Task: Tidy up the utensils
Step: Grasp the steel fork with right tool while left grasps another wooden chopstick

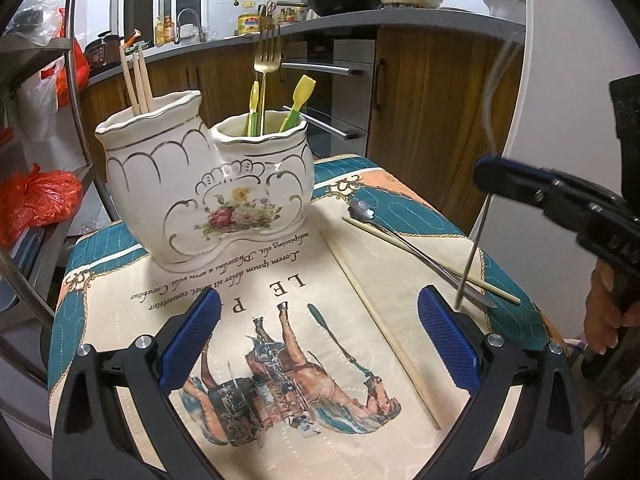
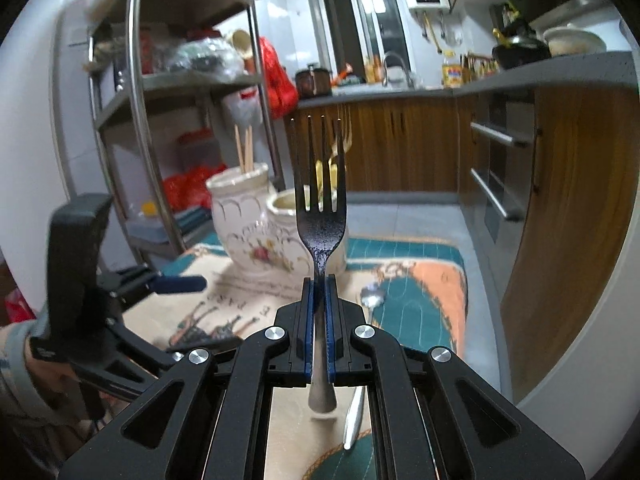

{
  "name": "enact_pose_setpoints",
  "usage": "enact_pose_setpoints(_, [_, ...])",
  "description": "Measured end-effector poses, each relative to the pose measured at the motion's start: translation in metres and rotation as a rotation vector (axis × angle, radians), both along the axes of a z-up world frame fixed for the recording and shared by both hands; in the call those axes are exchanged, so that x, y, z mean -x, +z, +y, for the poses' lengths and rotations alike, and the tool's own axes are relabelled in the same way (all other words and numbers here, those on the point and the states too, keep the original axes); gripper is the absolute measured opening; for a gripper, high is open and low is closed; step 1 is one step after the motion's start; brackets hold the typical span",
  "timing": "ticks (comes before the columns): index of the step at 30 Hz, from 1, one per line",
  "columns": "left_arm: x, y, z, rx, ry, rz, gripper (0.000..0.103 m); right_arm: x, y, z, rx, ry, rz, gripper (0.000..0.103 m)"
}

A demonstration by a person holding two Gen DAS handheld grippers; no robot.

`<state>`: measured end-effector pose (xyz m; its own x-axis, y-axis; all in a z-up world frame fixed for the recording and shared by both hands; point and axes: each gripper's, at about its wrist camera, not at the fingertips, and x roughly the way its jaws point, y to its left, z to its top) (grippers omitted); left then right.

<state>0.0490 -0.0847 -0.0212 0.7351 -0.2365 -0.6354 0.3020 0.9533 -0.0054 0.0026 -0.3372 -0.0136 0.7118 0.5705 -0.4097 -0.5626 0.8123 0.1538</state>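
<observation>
One silver metal fork (image 2: 320,216) stands tines-up, clamped by our right gripper (image 2: 319,292); our left gripper (image 1: 320,340) gapes empty. Next we judge: carry it to the white floral ceramic holder (image 2: 276,236) at eleven o'clock.

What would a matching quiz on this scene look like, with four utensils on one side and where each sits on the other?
Things:
1. Silver fork
2. Gold fork
3. Three wooden chopsticks
4. Flower-bowled spoon

Places:
A. Standing in the taller left cup of the ceramic holder
B. Lying on the cloth, crossing a loose chopstick
C. Clamped upright in the right gripper
D. Standing in the lower right cup with the yellow-green utensils

Pairs: 1-C, 2-D, 3-A, 4-B
</observation>
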Motion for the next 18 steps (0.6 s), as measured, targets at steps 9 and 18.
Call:
enact_pose_setpoints(9, [-0.014,-0.011,-0.020,-0.007,-0.016,0.070,0.078,0.008,0.010,-0.005,-0.021,-0.030,-0.063,0.006])
enact_pose_setpoints(18, [-0.016,-0.026,-0.043,-0.040,-0.051,0.155,0.041,0.009,0.011,-0.010,-0.028,-0.042,-0.068,0.006])
